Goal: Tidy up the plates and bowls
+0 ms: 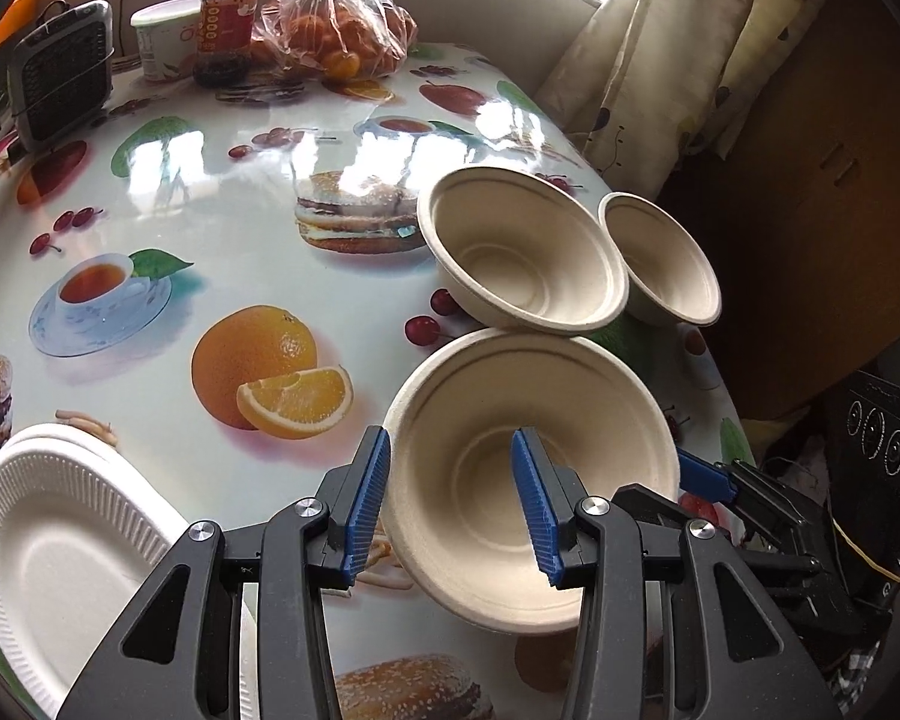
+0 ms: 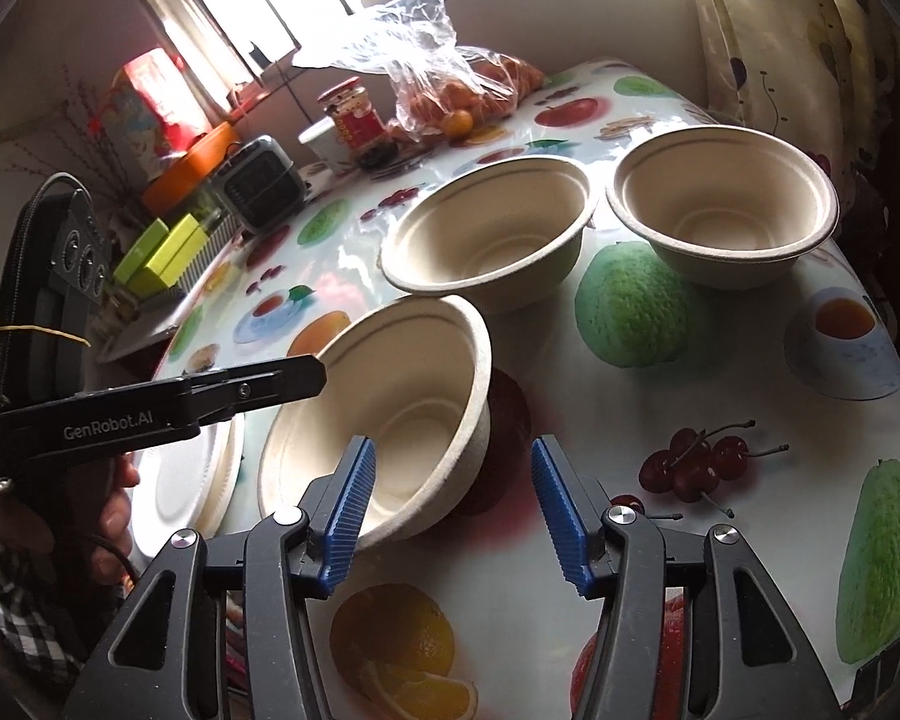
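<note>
Three beige paper bowls stand on the fruit-print table. The nearest bowl [image 1: 534, 480] [image 2: 390, 414] is tilted, and both grippers straddle its rim. My left gripper [image 1: 450, 504] is open, its left finger outside the near rim and its right finger inside the bowl. My right gripper [image 2: 450, 510] is open, its left finger inside the bowl's right rim and its right finger outside. The middle bowl [image 1: 522, 258] [image 2: 486, 228] and far bowl [image 1: 660, 258] [image 2: 720, 204] stand upright behind. White ribbed foam plates [image 1: 60, 546] [image 2: 180, 492] are stacked at the left.
At the table's far end are a bag of oranges [image 1: 336, 30] [image 2: 450, 84], a red-labelled jar [image 1: 228, 18] [image 2: 360, 120], a white cup [image 1: 165, 39] and a small grey heater [image 1: 60, 78] [image 2: 258, 180]. Curtains [image 1: 690, 48] hang at the right. The table edge [image 1: 732, 420] runs near the bowls.
</note>
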`<state>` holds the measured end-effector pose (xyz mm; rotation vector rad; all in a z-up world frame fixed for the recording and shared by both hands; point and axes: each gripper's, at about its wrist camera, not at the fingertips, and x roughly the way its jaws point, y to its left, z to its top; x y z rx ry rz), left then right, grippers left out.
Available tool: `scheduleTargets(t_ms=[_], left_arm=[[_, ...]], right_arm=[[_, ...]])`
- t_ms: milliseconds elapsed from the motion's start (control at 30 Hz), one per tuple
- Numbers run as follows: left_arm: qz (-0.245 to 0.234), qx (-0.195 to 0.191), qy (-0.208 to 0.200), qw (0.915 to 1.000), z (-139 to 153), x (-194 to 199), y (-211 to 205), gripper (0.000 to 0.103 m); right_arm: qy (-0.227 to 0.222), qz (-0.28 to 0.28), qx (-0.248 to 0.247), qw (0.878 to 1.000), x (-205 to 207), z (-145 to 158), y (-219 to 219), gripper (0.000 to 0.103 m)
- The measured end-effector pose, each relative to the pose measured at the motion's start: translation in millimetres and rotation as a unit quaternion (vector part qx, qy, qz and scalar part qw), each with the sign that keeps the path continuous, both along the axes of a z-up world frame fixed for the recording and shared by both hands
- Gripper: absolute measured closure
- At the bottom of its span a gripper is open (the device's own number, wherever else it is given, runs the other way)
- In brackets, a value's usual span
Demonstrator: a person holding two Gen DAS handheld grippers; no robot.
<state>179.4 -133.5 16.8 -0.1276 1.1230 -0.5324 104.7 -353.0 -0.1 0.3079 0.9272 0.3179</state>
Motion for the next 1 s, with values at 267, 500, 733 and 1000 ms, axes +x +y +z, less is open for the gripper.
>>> scheduleTargets(t_ms=[267, 500, 733, 1000], left_arm=[[-0.016, -0.010, -0.005, 0.9998, 4, -7, -6, 0.059], [-0.035, -0.014, -0.003, 0.9993, 3, -17, -16, 0.059], [-0.049, -0.009, 0.002, 0.9987, 0, -29, -25, 0.059], [-0.063, -0.006, -0.001, 0.9980, 0, -40, -32, 0.059]], right_arm=[[0.001, -0.002, 0.000, 1.000, -2, 0, -3, 0.062], [0.004, -0.008, 0.000, 1.000, -10, 1, -7, 0.062], [0.009, -0.018, 0.006, 1.000, -23, -1, -15, 0.062], [0.010, -0.025, 0.009, 1.000, -34, -2, -18, 0.062]])
